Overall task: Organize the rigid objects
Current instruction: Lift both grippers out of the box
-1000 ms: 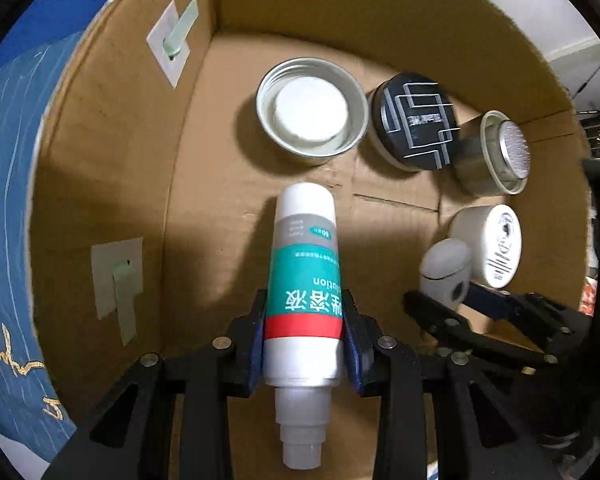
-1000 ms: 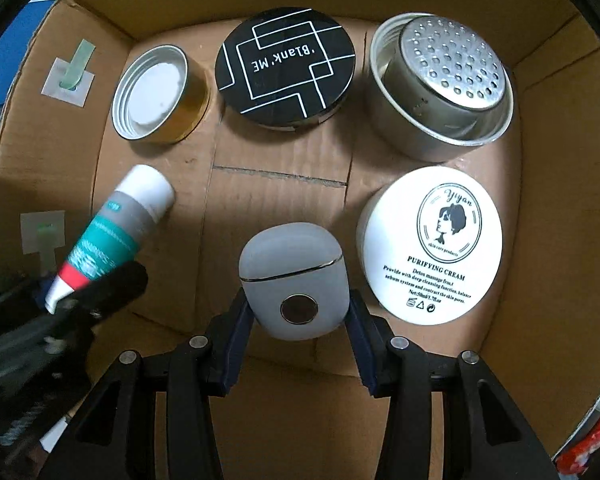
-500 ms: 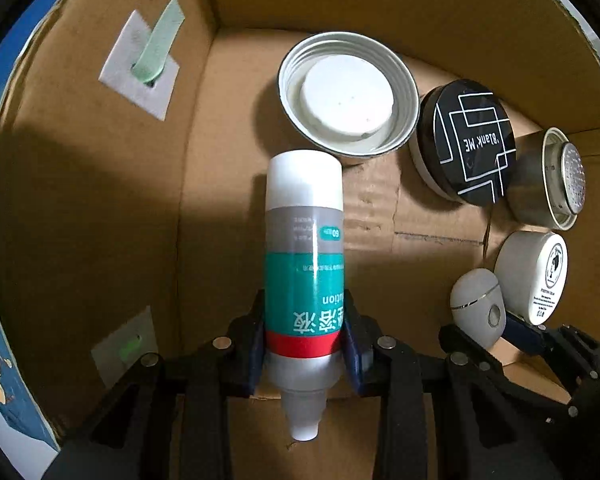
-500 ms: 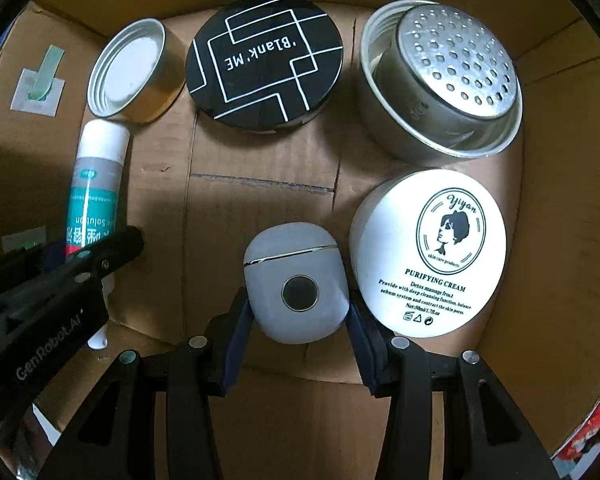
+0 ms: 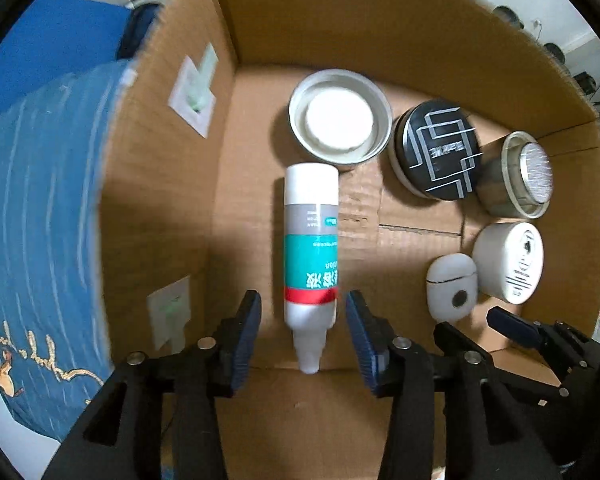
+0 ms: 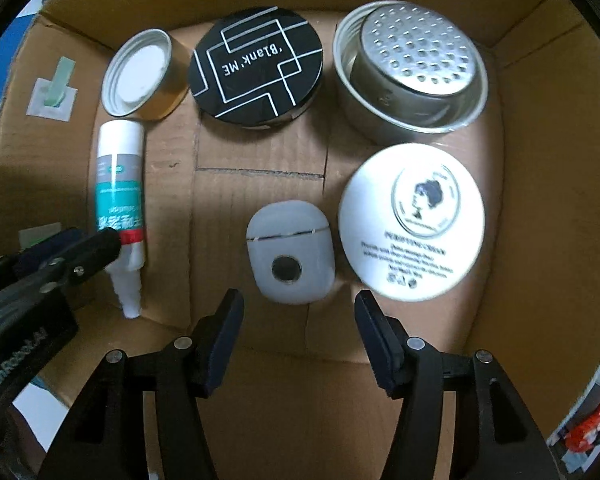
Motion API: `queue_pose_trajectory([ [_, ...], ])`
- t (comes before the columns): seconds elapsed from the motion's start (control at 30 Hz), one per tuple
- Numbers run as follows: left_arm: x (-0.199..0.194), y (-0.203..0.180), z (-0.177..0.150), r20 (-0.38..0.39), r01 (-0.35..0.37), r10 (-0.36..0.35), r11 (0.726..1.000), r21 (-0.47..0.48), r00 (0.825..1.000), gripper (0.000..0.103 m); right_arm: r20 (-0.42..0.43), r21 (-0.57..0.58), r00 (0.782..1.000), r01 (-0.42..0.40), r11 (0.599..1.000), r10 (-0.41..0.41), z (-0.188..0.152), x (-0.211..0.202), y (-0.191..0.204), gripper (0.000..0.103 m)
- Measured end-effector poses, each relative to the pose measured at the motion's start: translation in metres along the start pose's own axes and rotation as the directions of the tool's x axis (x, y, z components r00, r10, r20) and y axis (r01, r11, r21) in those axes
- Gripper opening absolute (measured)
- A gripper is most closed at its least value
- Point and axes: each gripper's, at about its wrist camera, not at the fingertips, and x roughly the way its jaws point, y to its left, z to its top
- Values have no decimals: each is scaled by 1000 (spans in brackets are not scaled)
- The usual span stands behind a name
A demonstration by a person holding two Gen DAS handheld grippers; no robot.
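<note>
A white and teal bottle point(image 5: 311, 240) lies on the floor of a cardboard box point(image 5: 380, 32), cap pointing away. My left gripper point(image 5: 303, 332) is open, its jaws apart on either side of the bottle's nozzle end, not touching it. A white earbud case point(image 6: 290, 252) lies flat on the box floor. My right gripper point(image 6: 298, 328) is open just behind the case, clear of it. The bottle point(image 6: 120, 196) and the left gripper's fingers point(image 6: 72, 256) also show at the left of the right wrist view. The case point(image 5: 452, 286) also shows in the left wrist view.
In the box stand a white cream jar point(image 6: 412, 222), a metal tin with a perforated lid point(image 6: 412, 80), a black "Blank ME" compact point(image 6: 256, 66) and a gold-sided jar lid point(image 6: 140, 74). Box walls close in all round. Blue cloth point(image 5: 40, 240) lies left of the box.
Both grippers have opened and let go: the bottle and the earbud case now lie on the box floor. Both grippers have drawn back a little.
</note>
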Motion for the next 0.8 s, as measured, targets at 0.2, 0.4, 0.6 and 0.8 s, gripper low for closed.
queue_pose_trajectory([
  [0.2, -42, -1, -32, 111, -15, 13, 1000, 13, 994, 69, 72, -15, 997, 12, 1000, -11, -16, -31, -1, 66],
  [0.4, -83, 4, -59, 205, 12, -16, 1000, 18, 979, 91, 167, -1, 985, 31, 1000, -30, -39, -70, -8, 76],
  [0.6, -106, 2, -66, 260, 47, -50, 999, 15, 964, 102, 228, 1, 973, 41, 999, -40, -74, -108, -4, 94],
  [0.8, -128, -4, -81, 334, 17, -20, 1000, 12, 943, 102, 315, 0, 946, 76, 997, -72, -115, -154, 0, 103],
])
